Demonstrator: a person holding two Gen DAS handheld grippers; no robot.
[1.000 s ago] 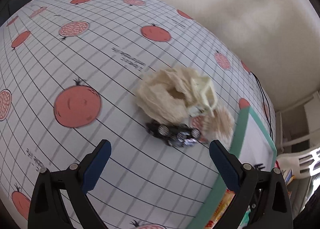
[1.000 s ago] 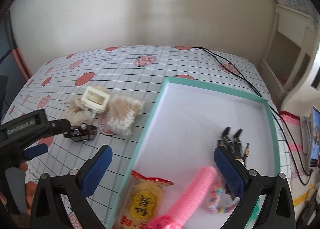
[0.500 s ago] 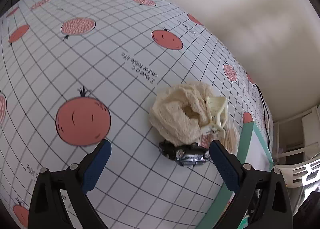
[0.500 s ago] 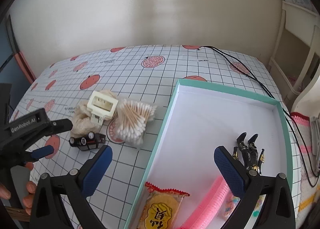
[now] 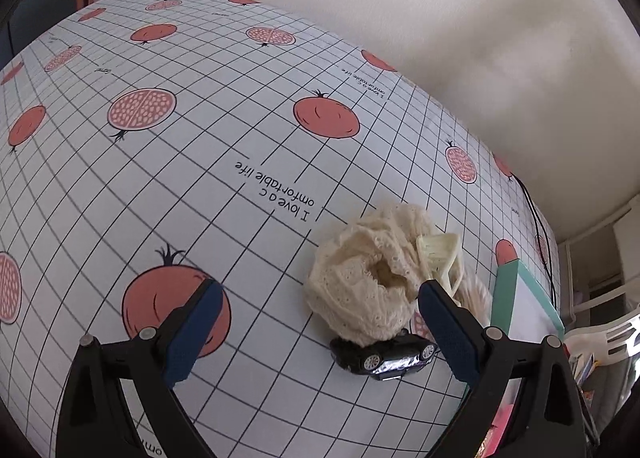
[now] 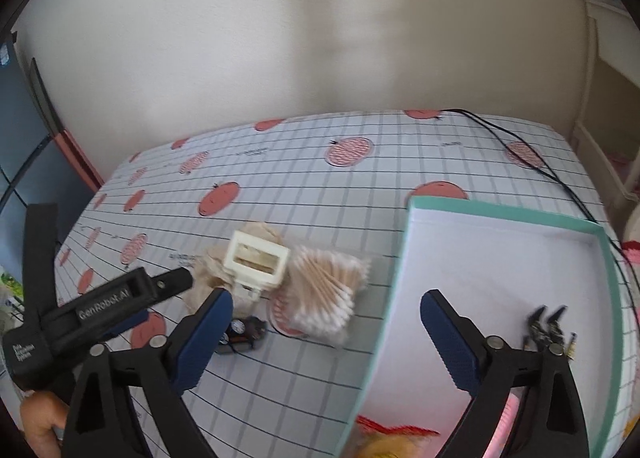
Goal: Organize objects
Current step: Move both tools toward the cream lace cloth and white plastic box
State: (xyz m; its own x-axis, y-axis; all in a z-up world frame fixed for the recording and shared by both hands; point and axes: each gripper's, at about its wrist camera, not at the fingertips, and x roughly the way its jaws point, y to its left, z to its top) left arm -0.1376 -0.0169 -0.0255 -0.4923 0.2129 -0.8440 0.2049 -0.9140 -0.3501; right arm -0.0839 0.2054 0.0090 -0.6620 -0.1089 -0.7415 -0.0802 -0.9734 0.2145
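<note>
**Both grippers wide open over the cluttered tablecloth**

The left gripper hovers above the tablecloth with its blue-padded fingers spread wide and nothing between them. Ahead of it, closer to the right finger than the left, lies a crumpled cream lace cloth. A small black toy car sits on the cloth's near side, touching its lower edge and lying just inside the right fingertip. A cream plastic clip rests against the far right side of the lace cloth, partly behind the right finger. Beyond that stands the teal-rimmed box.

The right gripper is also spread wide and holds nothing. Its left finger overlaps the toy car in the picture, while its right finger hangs over the white floor of the box. Between the fingers, further off, lies a bag of cotton swabs, just beside the box's left wall. The clip rests on the lace cloth to the left of the swabs. Inside the box lie a small black-and-gold object, blurred, near the right finger, a yellow snack packet at the near edge, and something pink mostly hidden behind the gripper. The left gripper's body reaches in from the left, its tip close to the lace cloth.
</note>
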